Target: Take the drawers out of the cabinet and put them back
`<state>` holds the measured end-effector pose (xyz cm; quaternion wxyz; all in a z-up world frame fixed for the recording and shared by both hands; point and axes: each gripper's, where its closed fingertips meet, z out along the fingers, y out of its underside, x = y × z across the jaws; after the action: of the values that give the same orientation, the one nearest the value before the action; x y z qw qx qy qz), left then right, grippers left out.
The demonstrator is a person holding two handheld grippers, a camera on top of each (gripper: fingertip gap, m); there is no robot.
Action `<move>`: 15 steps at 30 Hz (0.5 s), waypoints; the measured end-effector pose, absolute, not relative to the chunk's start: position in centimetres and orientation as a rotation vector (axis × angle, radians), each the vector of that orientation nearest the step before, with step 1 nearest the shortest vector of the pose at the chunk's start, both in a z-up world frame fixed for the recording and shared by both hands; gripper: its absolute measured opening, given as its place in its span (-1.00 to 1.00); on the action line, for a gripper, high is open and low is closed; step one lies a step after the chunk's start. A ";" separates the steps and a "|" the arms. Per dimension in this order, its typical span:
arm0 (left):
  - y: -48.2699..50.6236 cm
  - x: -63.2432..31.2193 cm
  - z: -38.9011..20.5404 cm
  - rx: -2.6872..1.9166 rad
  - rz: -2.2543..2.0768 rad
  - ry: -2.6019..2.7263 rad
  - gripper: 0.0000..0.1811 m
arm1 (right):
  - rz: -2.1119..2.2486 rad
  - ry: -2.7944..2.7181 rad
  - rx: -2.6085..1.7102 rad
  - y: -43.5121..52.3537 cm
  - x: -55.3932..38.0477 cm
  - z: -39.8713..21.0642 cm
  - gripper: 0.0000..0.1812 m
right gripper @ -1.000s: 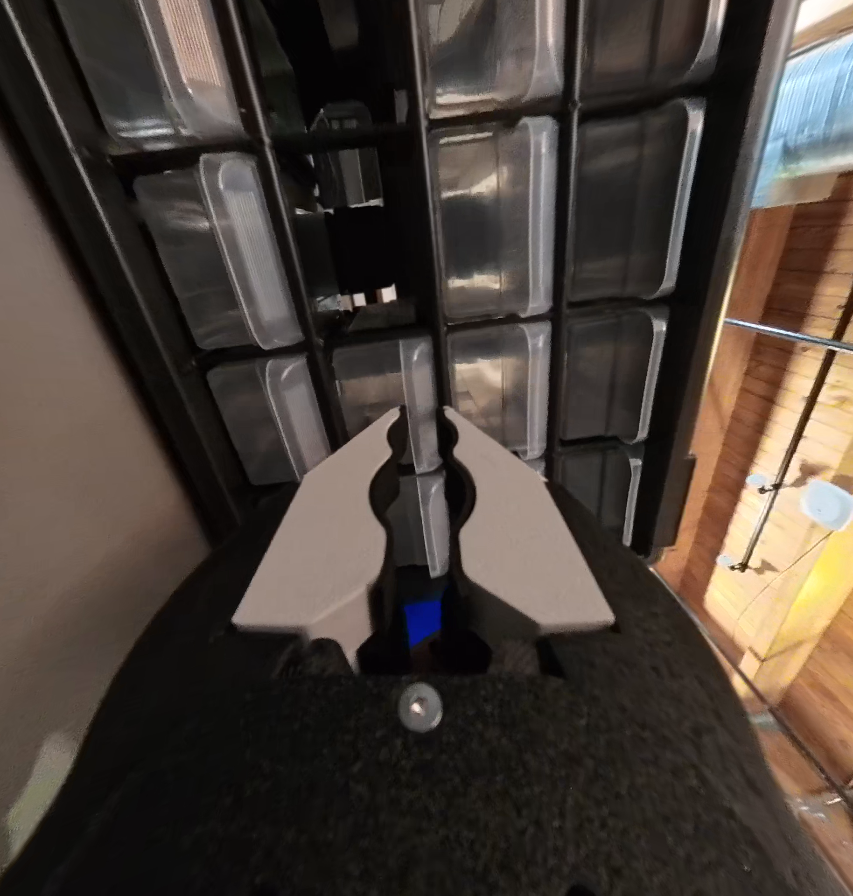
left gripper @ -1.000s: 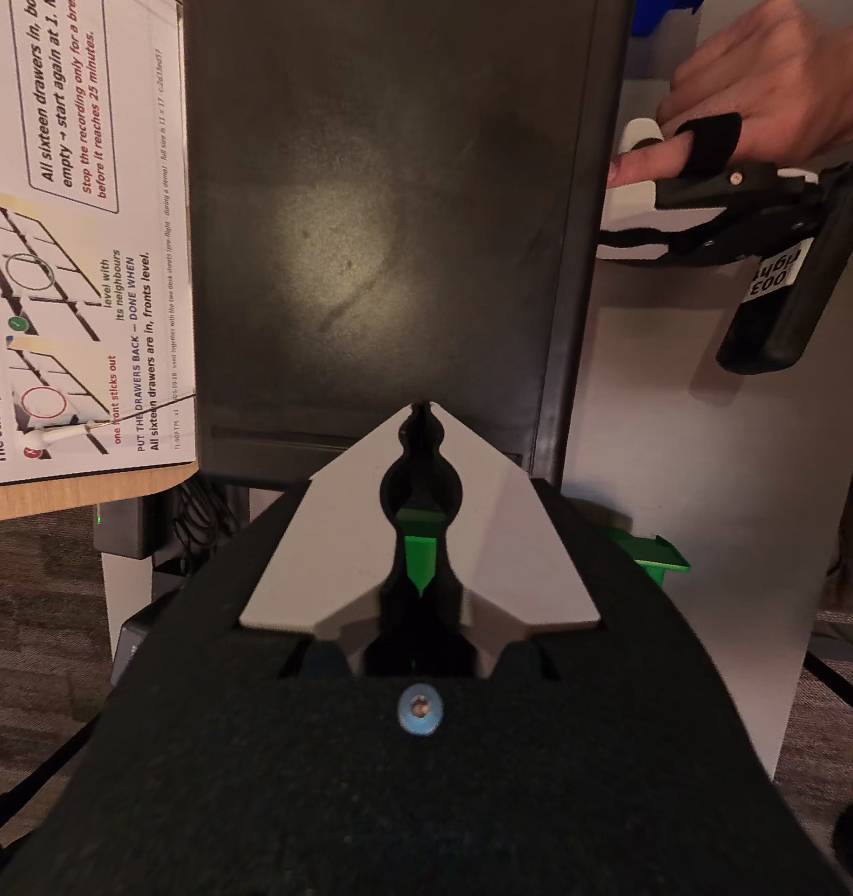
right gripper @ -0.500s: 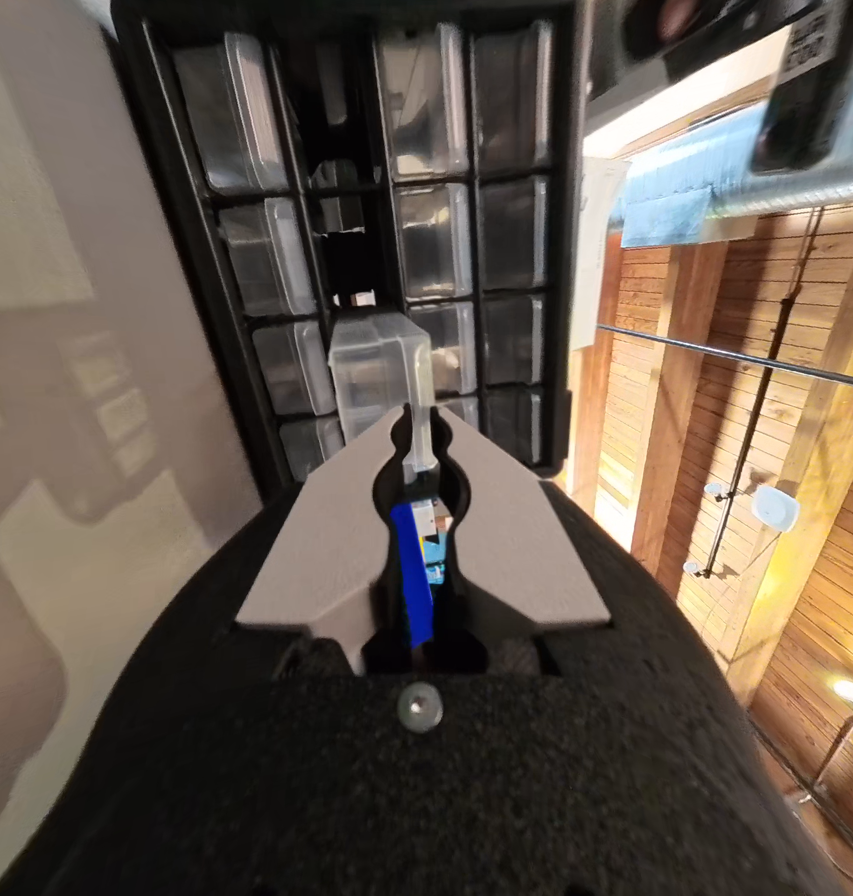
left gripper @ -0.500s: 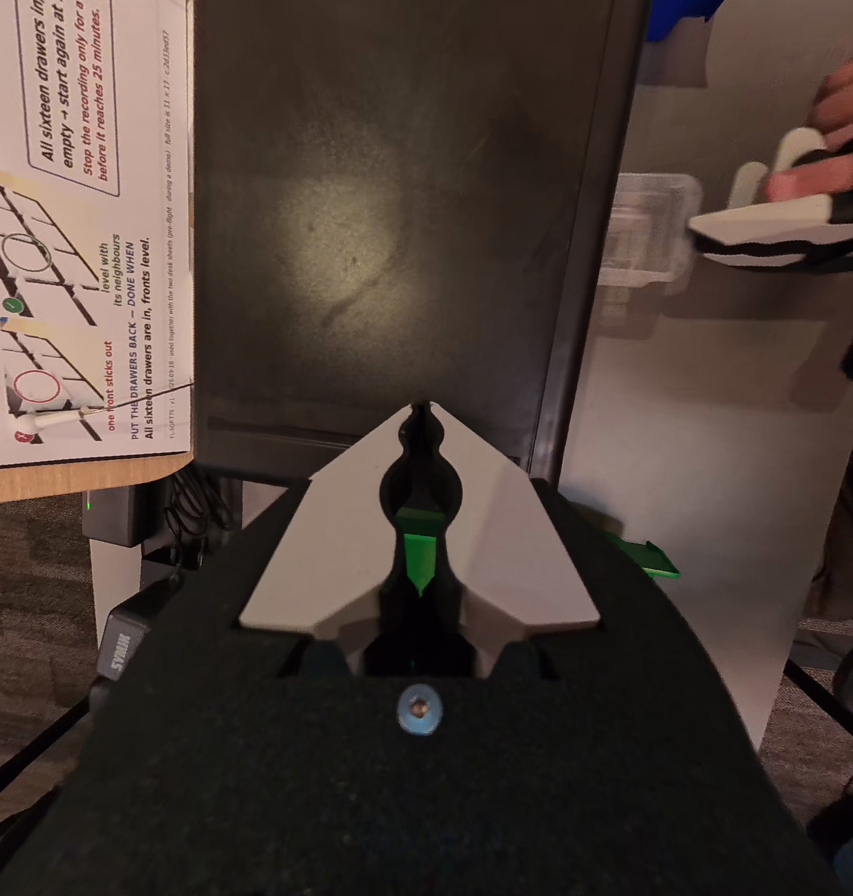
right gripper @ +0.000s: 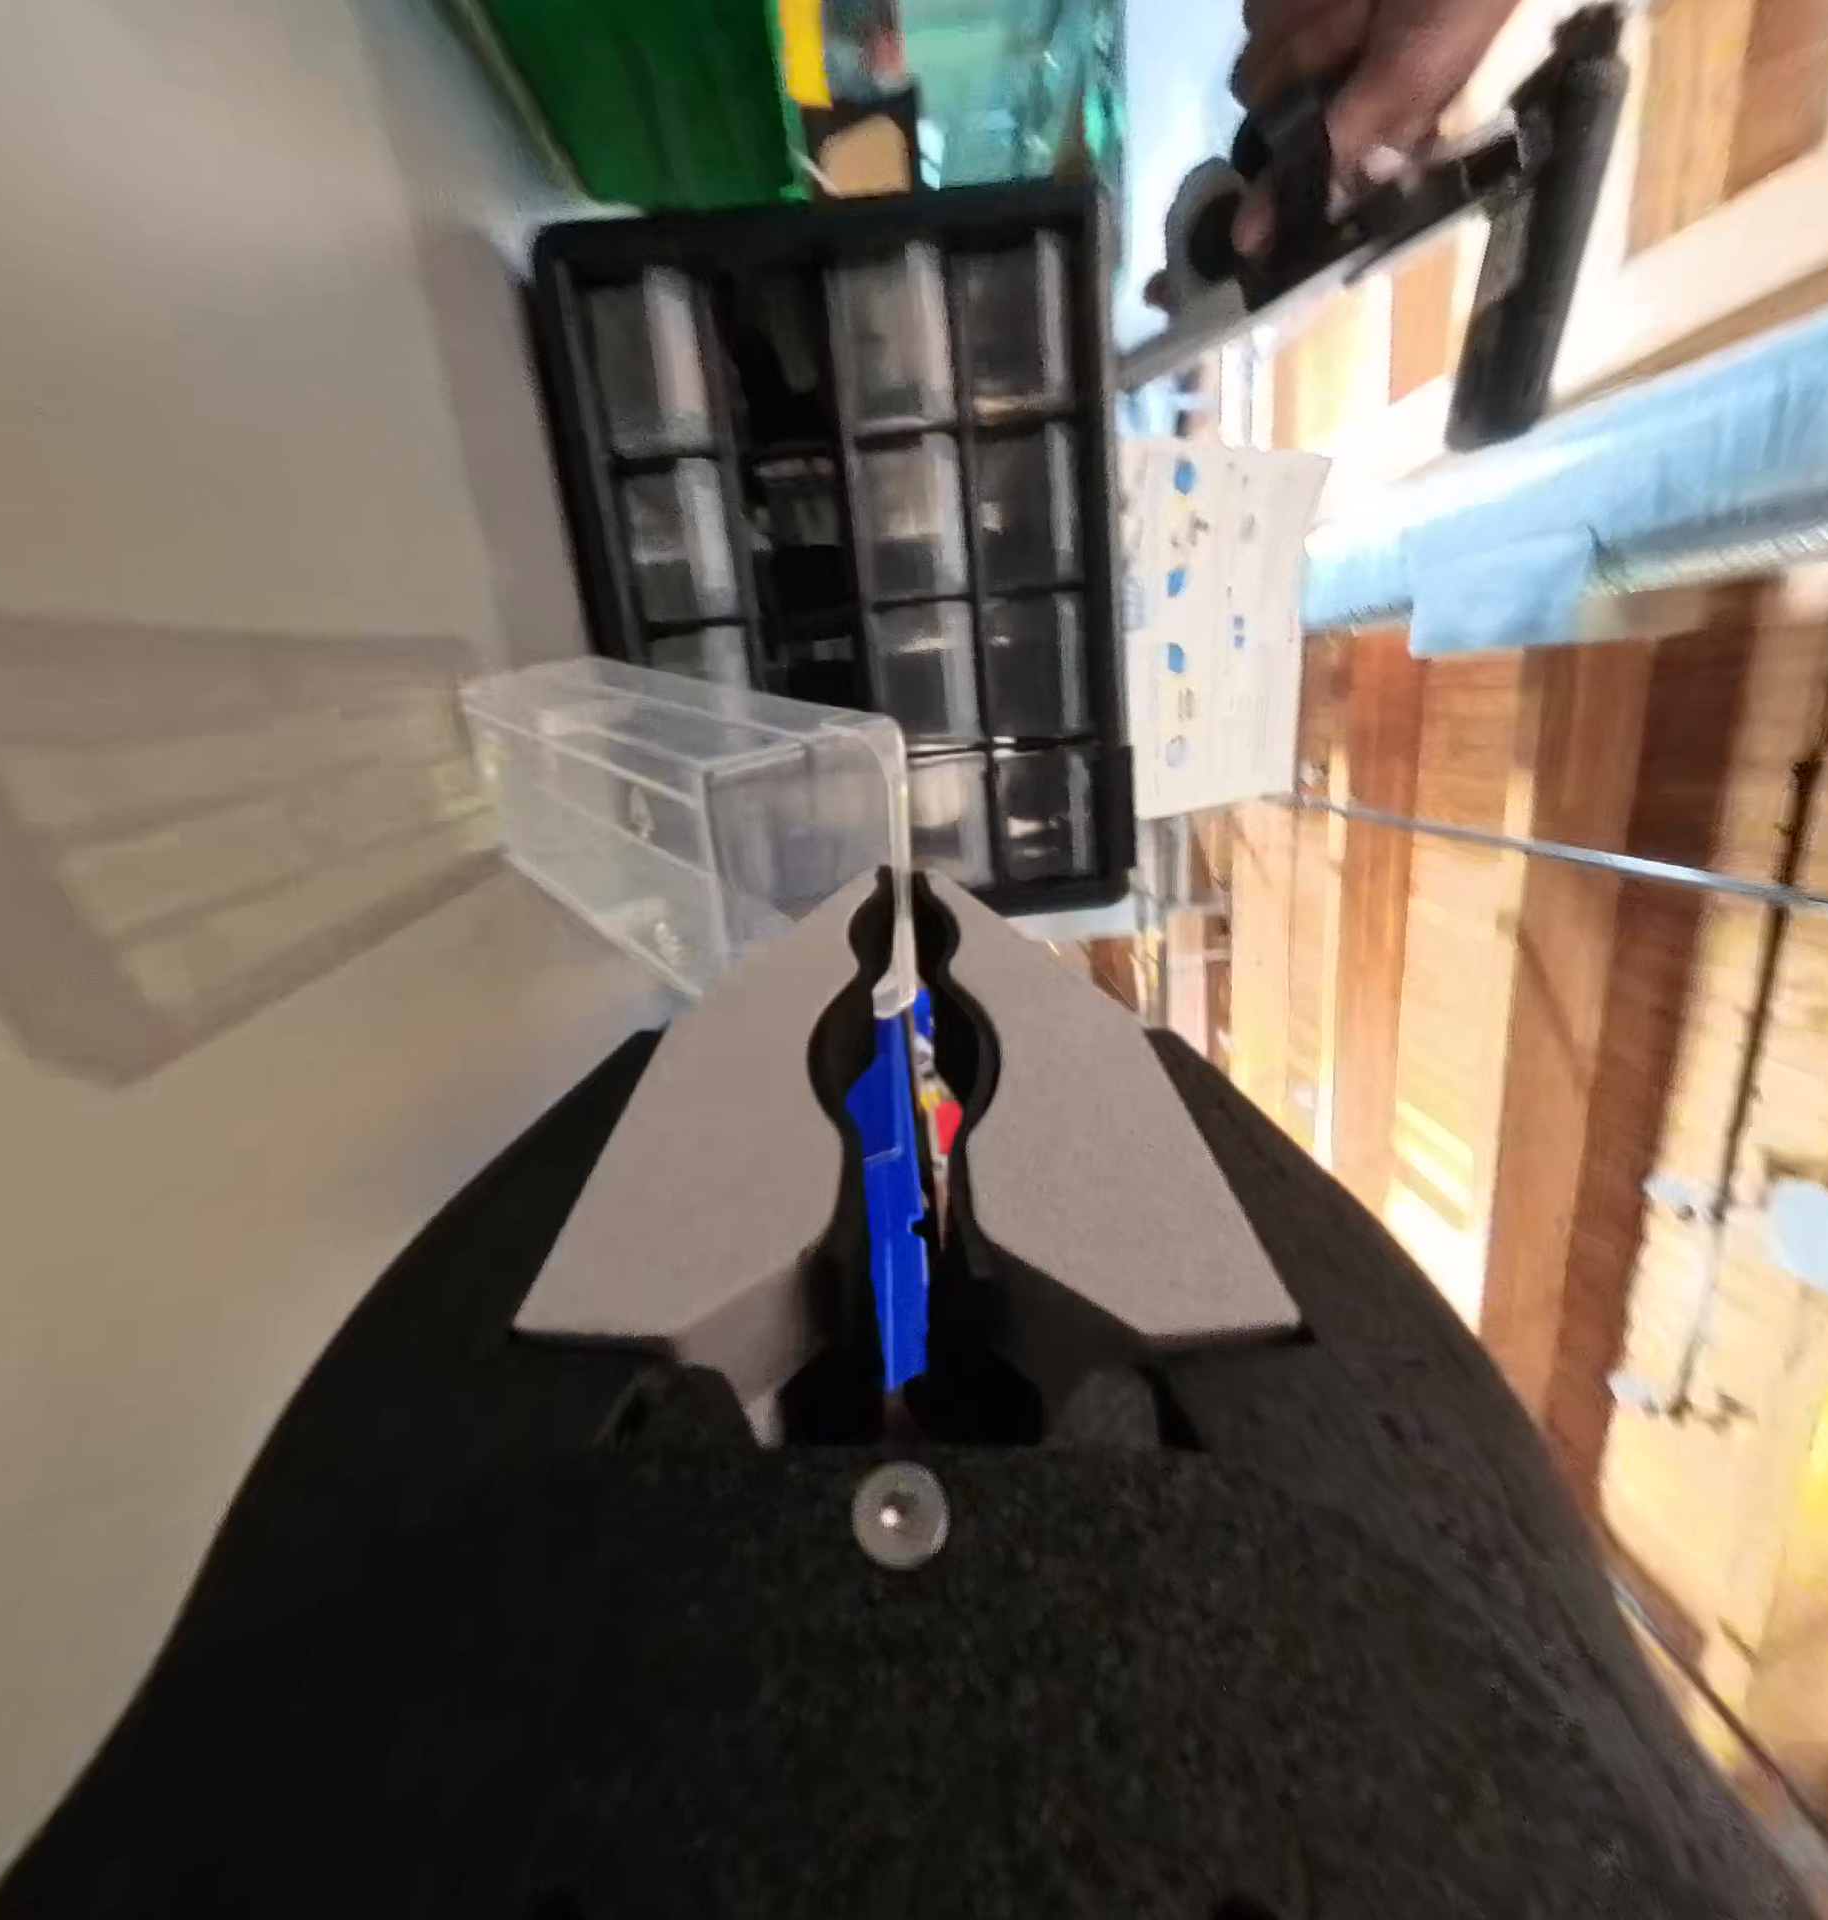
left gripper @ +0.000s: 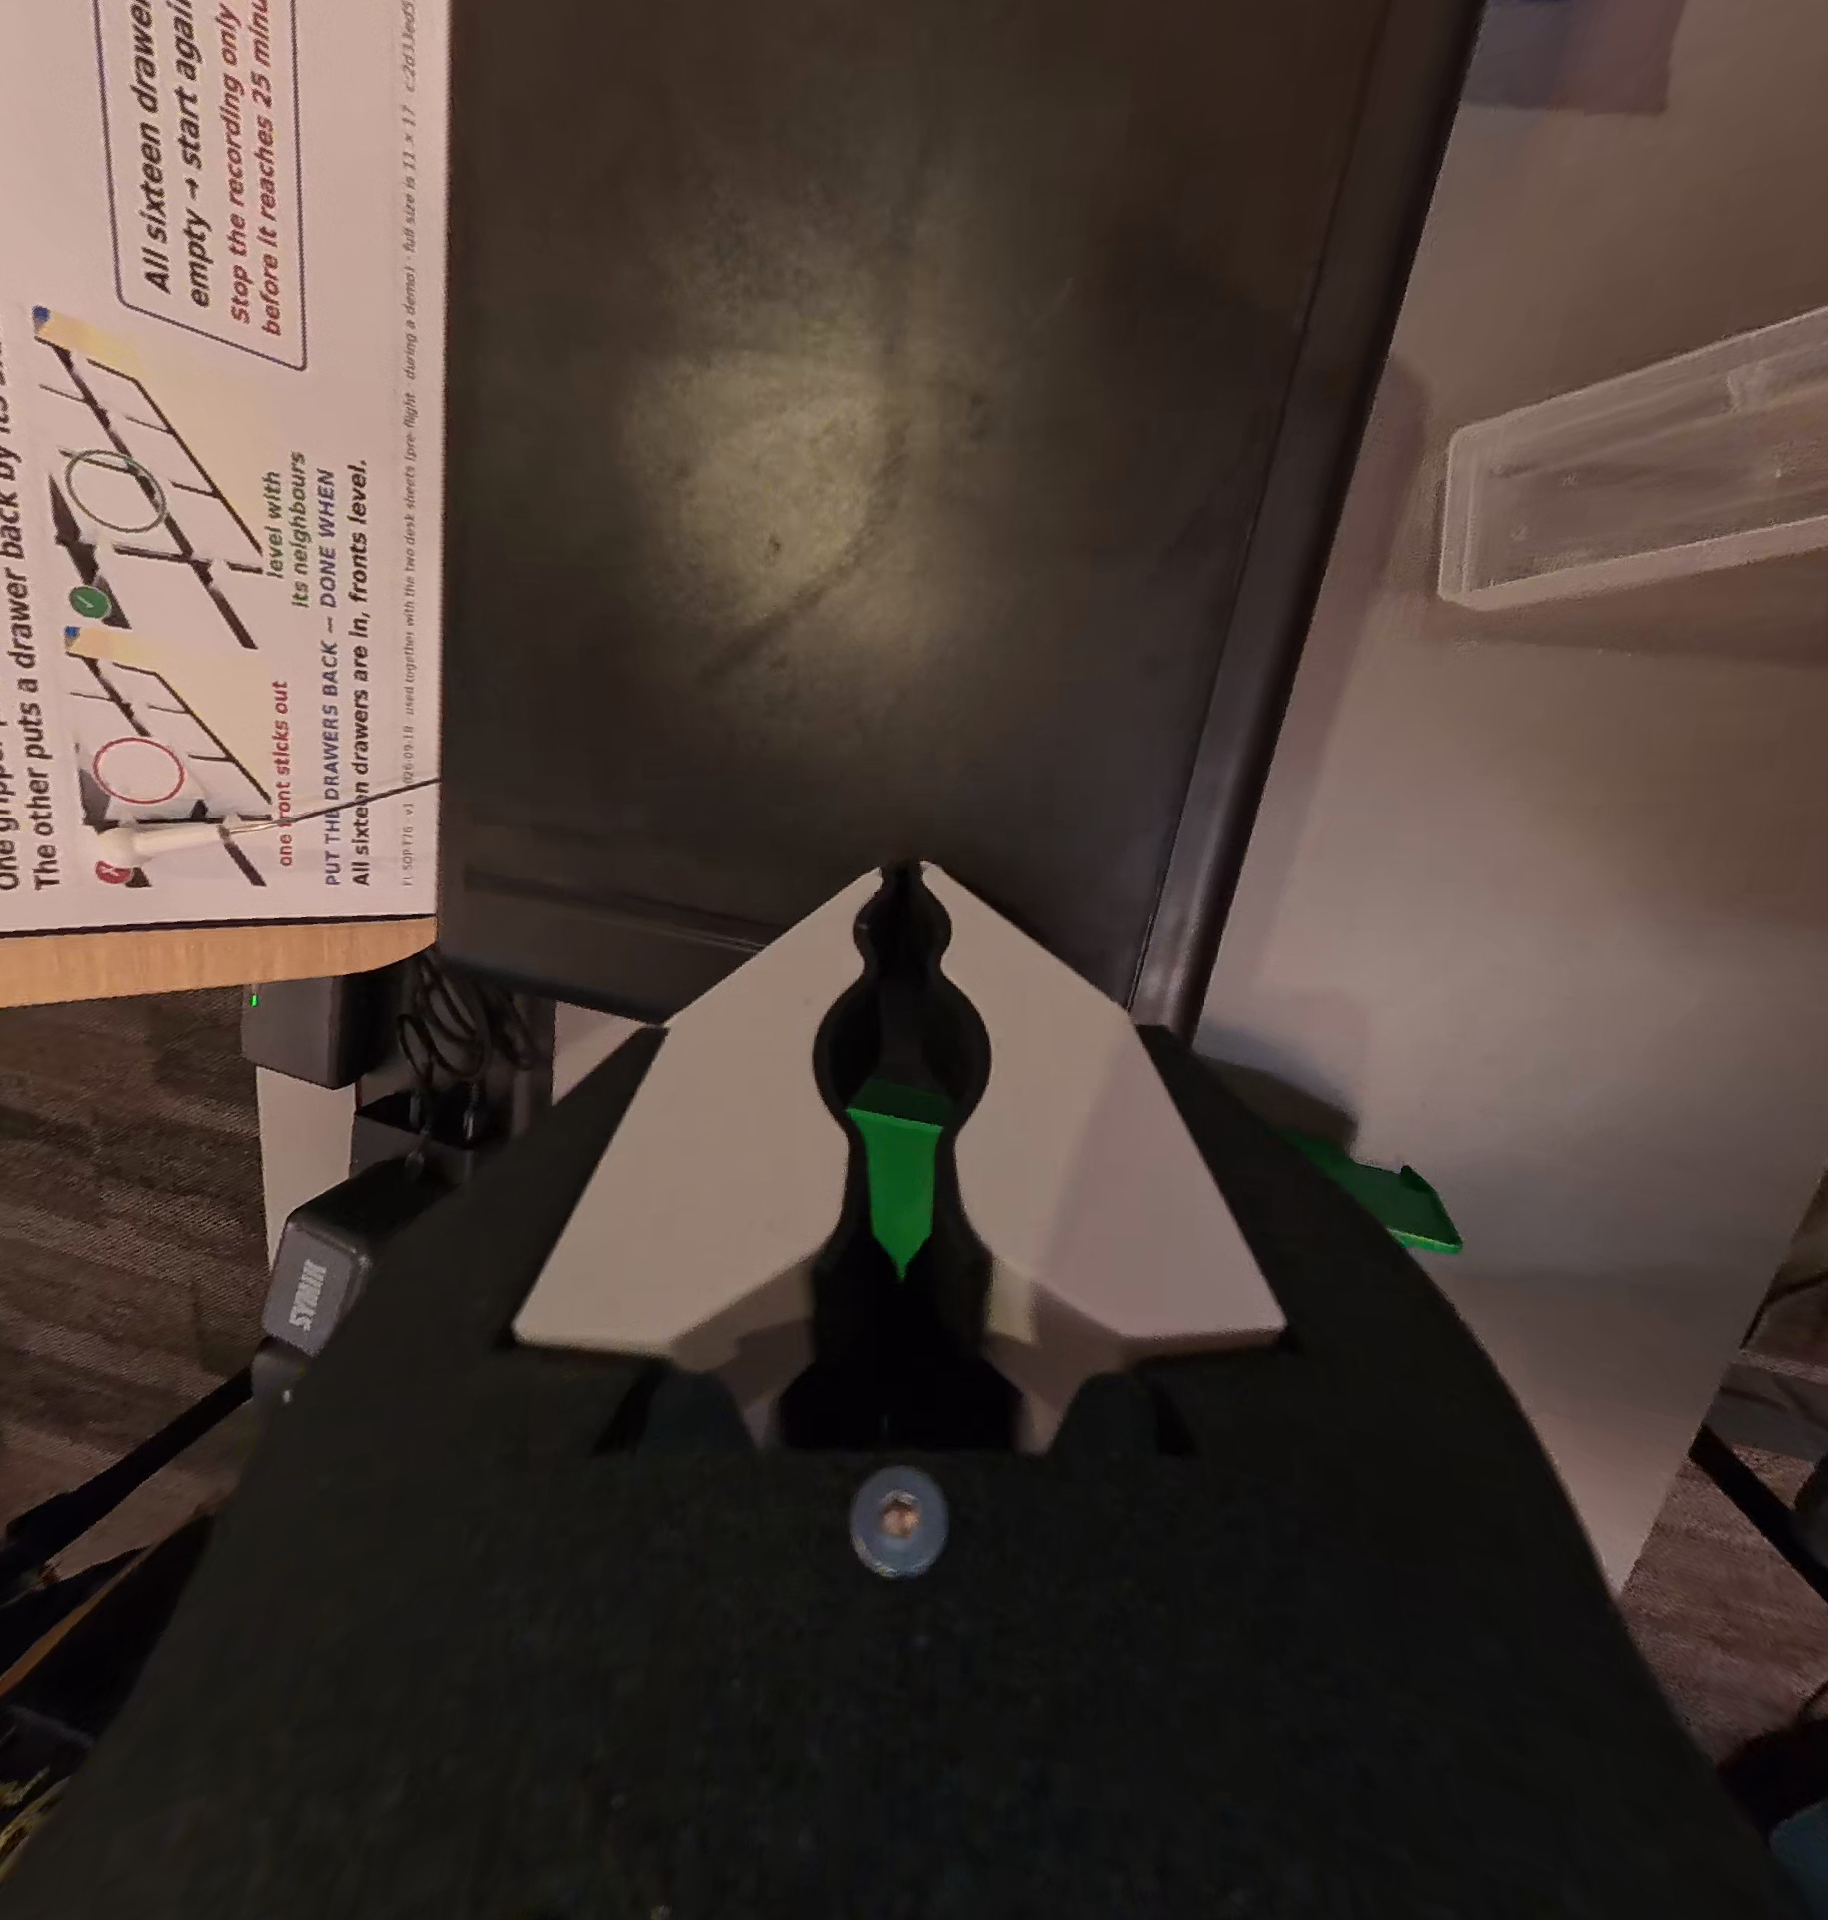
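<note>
The black cabinet (right gripper: 837,540) stands on a white table, with several clear drawers in it and one column of empty slots. My right gripper (right gripper: 899,888) is shut on the front lip of a clear drawer (right gripper: 671,810) and holds it free in the air, well away from the cabinet. In the left wrist view my left gripper (left gripper: 905,873) is shut and empty, its tips against the cabinet's black top (left gripper: 889,468). The held drawer also shows at the right of that view (left gripper: 1668,468).
A printed instruction sheet (left gripper: 183,468) lies on a wooden desk beside the cabinet. The white table (left gripper: 1461,935) runs under the drawer. A green part (left gripper: 1398,1205) lies near its edge. A hand (right gripper: 1336,104) holds the left gripper above the cabinet. A paper sheet (right gripper: 1211,634) hangs beyond.
My right gripper has pulled the clear drawer fully out of its slot and drawn back from the cabinet. My left gripper has stayed shut on the cabinet top.
</note>
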<state>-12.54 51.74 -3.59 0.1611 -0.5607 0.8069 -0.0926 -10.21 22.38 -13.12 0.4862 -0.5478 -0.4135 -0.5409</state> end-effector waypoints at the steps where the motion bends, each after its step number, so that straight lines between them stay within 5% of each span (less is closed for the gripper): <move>1: 51.7 -12.5 -3.6 -1.607 -0.279 2.301 -1.00 | -1.269 -1.060 -1.345 21.6 -10.2 -14.0 -0.98; 8: 51.7 -12.5 -3.6 -1.628 -0.333 2.278 -1.00 | -0.981 -1.232 -1.636 16.9 -8.2 -20.8 -0.88; 15: 51.7 -12.6 -3.6 -1.551 -0.242 2.311 -1.00 | -0.543 -0.916 -1.917 14.2 -9.4 -19.2 -0.71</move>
<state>-12.57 51.74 -3.59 0.1732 -0.5467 0.8148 -0.0852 -9.35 14.22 -19.25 0.4570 -0.7776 -0.3716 -0.2202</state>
